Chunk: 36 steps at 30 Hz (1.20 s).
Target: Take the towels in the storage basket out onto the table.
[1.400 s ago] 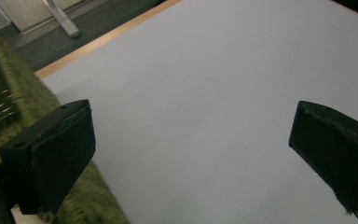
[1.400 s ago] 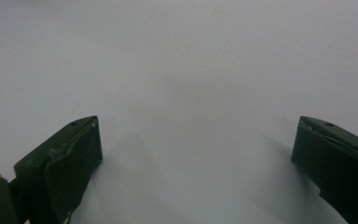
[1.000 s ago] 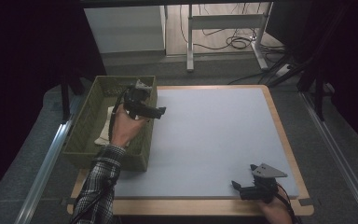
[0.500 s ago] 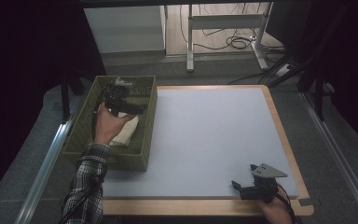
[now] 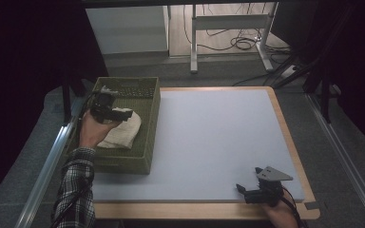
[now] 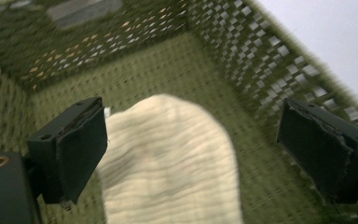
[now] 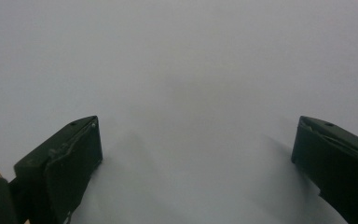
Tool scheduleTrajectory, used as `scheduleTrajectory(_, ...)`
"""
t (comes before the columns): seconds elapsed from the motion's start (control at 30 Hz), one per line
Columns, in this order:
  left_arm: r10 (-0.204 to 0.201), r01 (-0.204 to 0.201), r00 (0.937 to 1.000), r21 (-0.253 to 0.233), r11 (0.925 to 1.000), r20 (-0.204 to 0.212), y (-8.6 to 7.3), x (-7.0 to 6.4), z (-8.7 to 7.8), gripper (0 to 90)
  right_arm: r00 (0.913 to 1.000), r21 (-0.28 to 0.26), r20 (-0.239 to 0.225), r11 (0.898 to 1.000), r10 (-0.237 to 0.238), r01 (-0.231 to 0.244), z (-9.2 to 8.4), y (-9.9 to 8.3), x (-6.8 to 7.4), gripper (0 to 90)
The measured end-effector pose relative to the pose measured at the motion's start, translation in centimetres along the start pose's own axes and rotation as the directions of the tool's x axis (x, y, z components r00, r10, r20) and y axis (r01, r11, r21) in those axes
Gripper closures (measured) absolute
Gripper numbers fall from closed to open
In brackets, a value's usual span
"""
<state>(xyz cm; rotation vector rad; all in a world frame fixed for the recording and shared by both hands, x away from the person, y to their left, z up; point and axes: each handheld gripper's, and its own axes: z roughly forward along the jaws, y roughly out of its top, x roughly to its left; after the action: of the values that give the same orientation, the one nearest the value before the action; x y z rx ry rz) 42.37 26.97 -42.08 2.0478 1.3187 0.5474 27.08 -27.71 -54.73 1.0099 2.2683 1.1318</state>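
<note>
**tbl_watcher:** ok quick layout rundown. The olive-green woven plastic basket (image 5: 145, 137) sits on the far-left part of the pale grey mat with the wooden border (image 5: 218, 142), its left side hanging past the mat's edge. Inside it lies the cream knitted cloth (image 5: 123, 133), toward the near half.

**gripfan22:** and the grippers?

**tbl_watcher:** The left gripper (image 5: 119, 114) is over the basket, above the cloth's far end, jaws wide apart; in the left gripper view (image 6: 191, 163) the cloth (image 6: 172, 158) lies between and below them. The right gripper (image 5: 247, 188) is at the mat's near-right corner, well apart from the basket, jaws spread over bare mat (image 7: 191, 70).
</note>
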Motion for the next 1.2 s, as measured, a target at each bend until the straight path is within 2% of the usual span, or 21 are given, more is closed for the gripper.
scheduleTrajectory(0.13, -0.004, 0.004, 0.9994, 0.020, 0.9998, 0.033, -0.8, 0.5, 0.8, 15.2, 1.0000, 0.000, 0.000, 1.000, 0.000, 0.000, 0.0, 0.0, 0.0, 1.7)
scheduleTrajectory(0.23, 0.007, -0.009, 0.9992, 0.048, 0.9988, 0.038, -1.2, 0.5, 1.5, 19.2, 1.0000, 0.000, 0.000, 1.000, 0.000, 0.000, 0.0, 0.0, 0.0, 1.6)
scheduleTrajectory(0.33, 0.008, -0.009, 0.9999, 0.072, 0.9973, 0.012, -1.4, 0.6, 2.0, 22.4, 1.0000, 0.000, 0.000, 1.000, 0.000, 0.000, 0.0, 0.0, 0.0, 1.6)
scheduleTrajectory(0.47, -0.018, 0.020, 0.9996, 0.090, 0.9958, -0.020, -1.7, 1.5, 2.4, 25.1, 1.0000, 0.000, 0.000, 1.000, 0.000, 0.000, 0.0, 0.0, 0.0, 1.7)
scheduleTrajectory(0.63, -0.055, 0.058, 0.9980, 0.131, 0.9897, -0.030, -1.9, 2.3, 3.4, 20.2, 1.0000, 0.000, 0.000, 1.000, 0.000, 0.000, 0.0, 0.0, 0.0, 1.6)
scheduleTrajectory(0.73, -0.062, 0.065, 0.9979, 0.179, 0.9817, -0.020, -1.9, 2.3, 4.4, 14.5, 1.0000, 0.000, 0.000, 1.000, 0.001, -0.001, 0.0, 0.0, 0.0, 1.6)
scheduleTrajectory(0.8, -0.054, 0.056, 0.9984, 0.216, 0.9747, -0.015, -1.9, 2.1, 5.1, 12.4, 1.0000, 0.000, 0.000, 1.000, 0.000, 0.000, 0.0, 0.0, 0.0, 1.7)
scheduleTrajectory(0.9, -0.059, 0.058, 0.9982, 0.278, 0.9590, -0.005, -1.9, 1.9, 6.3, 11.1, 1.0000, 0.000, 0.000, 1.000, 0.000, 0.000, 0.0, 0.0, 0.0, 1.7)
scheduleTrajectory(1.0, -0.031, 0.034, 0.9994, 0.359, 0.9327, -0.015, -2.0, 1.7, 7.3, 10.3, 1.0000, 0.000, 0.000, 1.000, 0.001, -0.001, 0.0, 0.0, 0.0, 1.7)
scheduleTrajectory(1.03, -0.031, 0.035, 0.9994, 0.383, 0.9232, -0.018, -2.0, 1.7, 7.6, 10.3, 1.0000, -0.001, 0.000, 1.000, 0.000, 0.000, 0.0, 0.0, 0.0, 1.7)
scheduleTrajectory(1.07, -0.036, 0.041, 0.9992, 0.395, 0.9177, -0.018, -2.1, 1.7, 7.8, 10.4, 1.0000, -0.001, 0.000, 1.000, 0.001, -0.001, 0.0, 0.0, 0.0, 1.7)
scheduleTrajectory(1.1, -0.041, 0.047, 0.9989, 0.420, 0.9064, -0.022, -2.2, 1.8, 8.1, 10.8, 1.0000, 0.000, 0.000, 1.000, 0.001, -0.001, 0.0, 0.0, 0.0, 1.7)
scheduleTrajectory(1.2, -0.042, 0.052, 0.9986, 0.467, 0.8825, -0.033, -2.4, 1.7, 8.7, 14.3, 1.0000, 0.000, 0.000, 1.000, 0.001, -0.001, 0.0, 0.0, 0.0, 1.7)
